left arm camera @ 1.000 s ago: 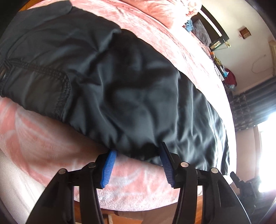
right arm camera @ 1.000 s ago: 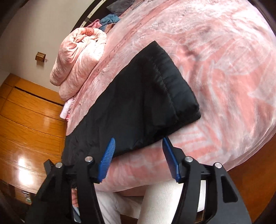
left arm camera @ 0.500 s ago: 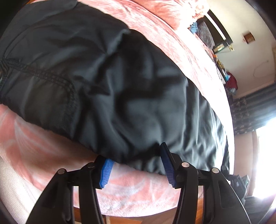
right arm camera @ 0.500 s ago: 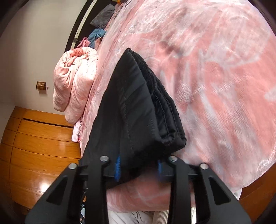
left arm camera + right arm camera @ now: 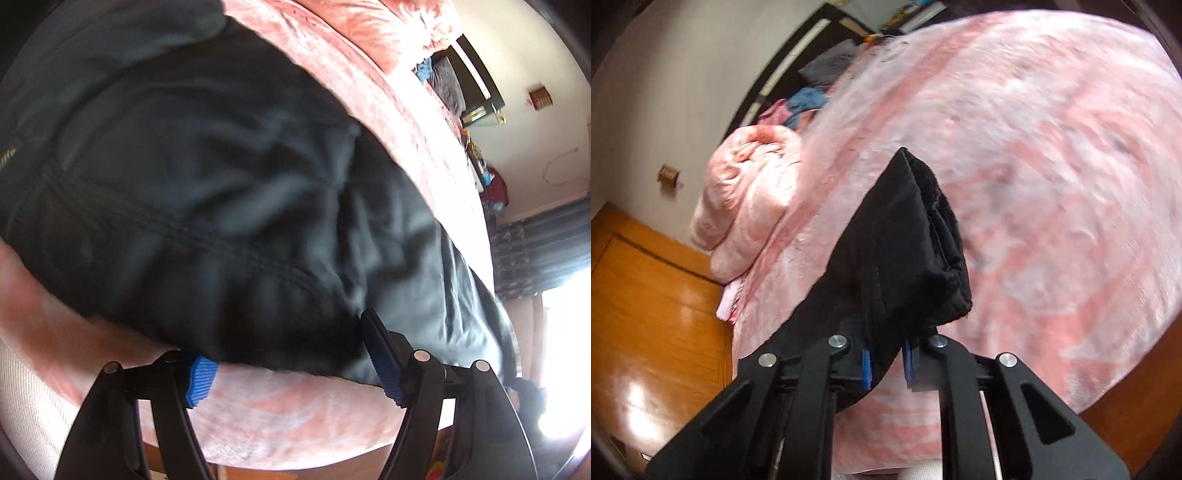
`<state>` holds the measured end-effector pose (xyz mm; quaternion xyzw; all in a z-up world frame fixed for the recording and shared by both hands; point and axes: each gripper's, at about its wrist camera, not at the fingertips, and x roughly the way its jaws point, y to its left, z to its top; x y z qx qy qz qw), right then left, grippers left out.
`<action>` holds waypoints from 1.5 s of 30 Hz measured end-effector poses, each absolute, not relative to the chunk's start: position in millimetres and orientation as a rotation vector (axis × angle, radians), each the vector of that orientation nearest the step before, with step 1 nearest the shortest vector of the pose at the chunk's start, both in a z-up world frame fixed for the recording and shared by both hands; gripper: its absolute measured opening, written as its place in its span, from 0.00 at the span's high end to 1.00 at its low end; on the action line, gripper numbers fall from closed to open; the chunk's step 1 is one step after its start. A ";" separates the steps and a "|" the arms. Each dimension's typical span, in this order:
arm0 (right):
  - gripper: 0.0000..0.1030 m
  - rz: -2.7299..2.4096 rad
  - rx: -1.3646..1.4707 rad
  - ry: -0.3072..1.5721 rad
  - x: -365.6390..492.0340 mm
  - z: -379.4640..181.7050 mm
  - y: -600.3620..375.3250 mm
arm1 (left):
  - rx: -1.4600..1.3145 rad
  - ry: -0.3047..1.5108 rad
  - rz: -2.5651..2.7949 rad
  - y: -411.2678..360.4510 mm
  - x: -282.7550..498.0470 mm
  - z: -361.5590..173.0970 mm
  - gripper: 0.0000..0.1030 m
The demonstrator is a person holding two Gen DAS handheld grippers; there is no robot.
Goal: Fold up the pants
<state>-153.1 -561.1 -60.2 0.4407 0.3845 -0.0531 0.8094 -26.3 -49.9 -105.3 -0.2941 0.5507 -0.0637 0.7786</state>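
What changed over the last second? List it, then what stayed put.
The right gripper moved in, closed on the hem end of the black pants and has lifted it off the pink blanket. The left gripper has just been opening its jaws wider, the edge of the pants' upper part lying between them, not pinched. Unchanged: the blanket and the rolled quilt.

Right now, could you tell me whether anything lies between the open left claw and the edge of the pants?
Nothing visible does: the left claw already straddles the near edge of the pants on the blanket.
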 end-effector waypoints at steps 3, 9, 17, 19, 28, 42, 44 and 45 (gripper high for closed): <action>0.88 -0.146 1.056 0.908 -161.2 -122.2 -572.4 | -0.519 1.166 -0.143 -62.6 -28.4 -102.2 0.30; 0.89 -0.191 0.880 0.878 -158.4 -82.5 -555.0 | -0.501 1.174 -0.161 -59.6 -38.0 -92.2 0.30; 0.89 -0.134 0.555 0.760 -135.3 17.1 -471.0 | -0.425 1.121 -0.181 -45.8 -75.6 -62.2 0.30; 0.88 -0.082 0.480 0.748 -119.6 37.5 -435.4 | -0.403 1.074 -0.148 -37.3 -79.0 -52.2 0.30; 0.88 0.177 0.160 0.780 -80.4 63.0 -275.6 | -0.526 0.982 -0.037 25.2 -76.7 -35.3 0.30; 0.88 0.460 0.048 1.002 -49.8 -13.6 -122.2 | -0.599 0.890 0.112 97.6 -90.4 -27.9 0.28; 0.88 0.465 0.021 1.028 -52.4 -26.7 -114.3 | -0.602 0.890 0.126 101.7 -89.8 -29.8 0.28; 0.86 0.467 0.011 1.044 -52.6 -34.2 -111.4 | -0.604 0.892 0.131 103.4 -89.2 -31.3 0.28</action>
